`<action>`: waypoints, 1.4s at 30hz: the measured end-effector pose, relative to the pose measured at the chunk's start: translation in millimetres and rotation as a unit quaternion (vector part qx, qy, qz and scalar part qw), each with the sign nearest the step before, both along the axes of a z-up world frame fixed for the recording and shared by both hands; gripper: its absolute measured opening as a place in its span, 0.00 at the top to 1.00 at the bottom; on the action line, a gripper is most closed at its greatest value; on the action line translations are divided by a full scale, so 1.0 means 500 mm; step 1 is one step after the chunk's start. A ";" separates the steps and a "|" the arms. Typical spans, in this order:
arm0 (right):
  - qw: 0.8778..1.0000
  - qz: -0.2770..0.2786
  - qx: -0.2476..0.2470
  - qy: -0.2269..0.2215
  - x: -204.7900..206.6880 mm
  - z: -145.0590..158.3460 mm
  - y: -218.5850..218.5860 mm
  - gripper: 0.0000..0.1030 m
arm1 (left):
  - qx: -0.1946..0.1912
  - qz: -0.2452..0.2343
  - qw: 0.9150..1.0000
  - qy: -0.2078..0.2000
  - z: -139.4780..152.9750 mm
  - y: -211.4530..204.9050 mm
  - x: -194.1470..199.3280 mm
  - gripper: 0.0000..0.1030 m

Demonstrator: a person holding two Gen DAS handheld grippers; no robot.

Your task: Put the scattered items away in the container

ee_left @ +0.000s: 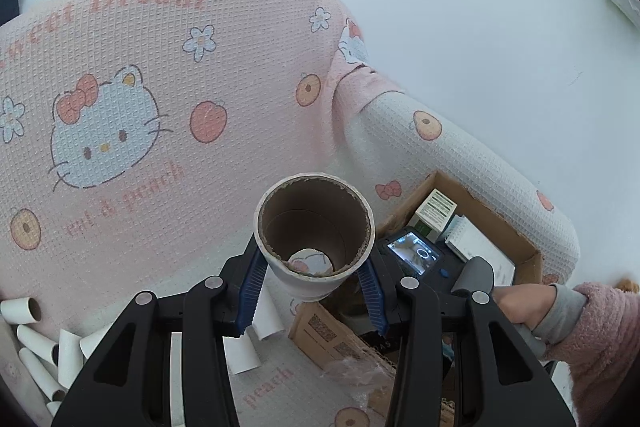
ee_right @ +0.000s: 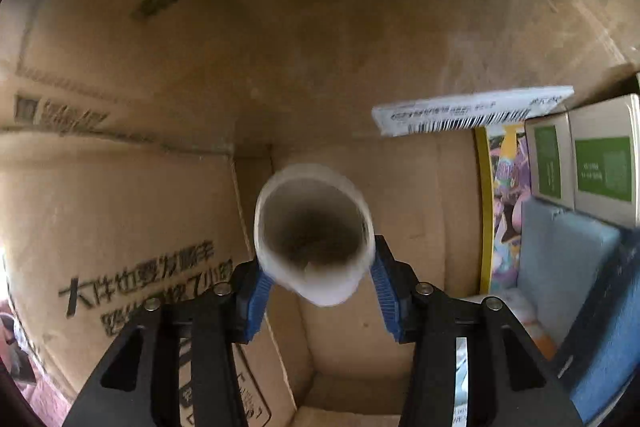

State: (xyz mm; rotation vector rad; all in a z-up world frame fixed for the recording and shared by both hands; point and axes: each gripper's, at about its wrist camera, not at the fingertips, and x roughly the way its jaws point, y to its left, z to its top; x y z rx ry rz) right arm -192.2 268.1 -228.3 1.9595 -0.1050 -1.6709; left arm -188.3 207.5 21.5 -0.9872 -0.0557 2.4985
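Your left gripper (ee_left: 314,301) has its blue pads closed about halfway on a white cardboard tube with a brown inside (ee_left: 316,239), held end-on so you look straight down its bore. It hovers over the pink waffle-weave cartoon-cat blanket (ee_left: 160,99), where more loose white tubes (ee_left: 36,343) lie at the lower left, waiting their turn. The brown cardboard box (ee_left: 516,239) sits to the right, already holding small green-labelled cartons (ee_left: 434,213).

Your right gripper (ee_right: 316,291) is likewise clamped on a second white cardboard tube (ee_right: 314,231), jaws about half spread, and it points down inside the box, close to the box's printed wall (ee_right: 120,227). That placement suggests you mean to release the tube onto the bare box floor (ee_right: 400,187), clear of the cartons packed at the right (ee_right: 604,167).
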 end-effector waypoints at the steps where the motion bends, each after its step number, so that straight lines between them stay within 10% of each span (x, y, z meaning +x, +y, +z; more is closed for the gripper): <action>1: 1.000 -0.001 -0.002 0.002 0.001 0.000 0.001 0.54 | -0.001 0.000 1.000 -0.001 -0.001 0.001 -0.001 0.53; 11: 0.996 -0.087 -0.015 0.032 0.030 0.043 0.070 0.44 | -0.012 -0.008 1.000 0.001 -0.003 0.016 0.002 0.53; 15: 0.988 -0.147 -0.001 0.045 0.043 0.059 0.102 0.76 | -0.012 -0.025 0.999 -0.015 -0.005 0.036 -0.013 0.53; 24: 0.984 -0.176 0.024 -0.016 0.027 -0.016 0.077 0.77 | -0.002 -0.049 0.998 -0.039 -0.010 0.062 -0.031 0.53; 37: 0.960 -0.231 -0.140 -0.072 0.027 -0.037 0.080 0.77 | -0.001 -0.095 0.993 -0.076 -0.012 0.080 -0.043 0.53; 42: 0.972 -0.225 -0.055 0.033 0.046 0.066 0.137 0.76 | -0.003 -0.121 0.985 -0.124 -0.025 0.118 -0.063 0.53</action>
